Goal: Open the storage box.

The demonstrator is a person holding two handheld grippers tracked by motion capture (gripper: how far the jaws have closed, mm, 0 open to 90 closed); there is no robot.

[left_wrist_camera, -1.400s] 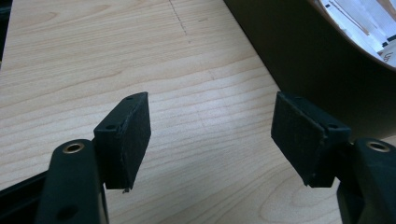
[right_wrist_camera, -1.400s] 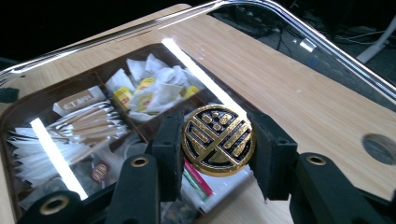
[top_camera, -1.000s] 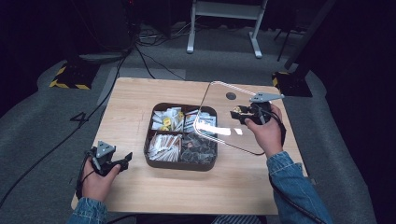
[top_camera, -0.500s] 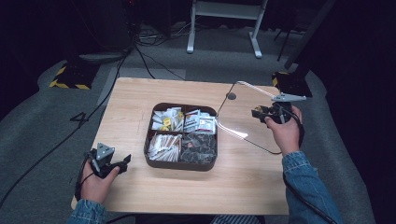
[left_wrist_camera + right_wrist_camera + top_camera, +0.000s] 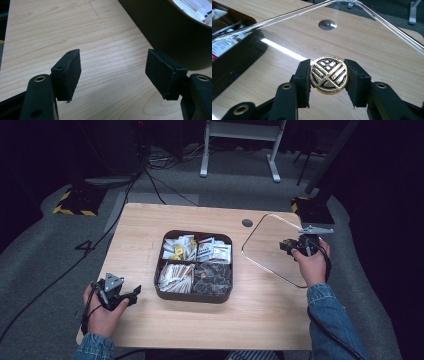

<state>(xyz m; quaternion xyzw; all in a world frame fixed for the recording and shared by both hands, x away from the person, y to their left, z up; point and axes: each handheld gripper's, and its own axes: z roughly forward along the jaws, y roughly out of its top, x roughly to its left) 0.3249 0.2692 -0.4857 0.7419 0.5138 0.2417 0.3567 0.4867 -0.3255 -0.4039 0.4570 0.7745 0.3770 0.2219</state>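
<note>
A dark brown box (image 5: 196,297) with four compartments of packets and sachets stands open at the table's middle. My right gripper (image 5: 288,245) is shut on the gold and black knob (image 5: 329,75) of the clear lid (image 5: 270,251). The lid hangs tilted just above the table, right of the box, its near-left edge low. In the right gripper view the pads (image 5: 303,79) press both sides of the knob, with the clear lid (image 5: 372,45) spread beyond it. My left gripper (image 5: 134,295) rests open at the front left, nothing between its jaws (image 5: 113,72); the box wall (image 5: 162,30) lies just ahead.
A round cable hole (image 5: 247,223) sits in the table behind the lid and shows through it as the cable hole (image 5: 327,24). Bare wood (image 5: 140,235) lies left of the box. Beyond the table are floor cables and a white stand (image 5: 240,130).
My right hand has carried the lid rightward off the box and lower toward the table. The left hand has stayed put.
</note>
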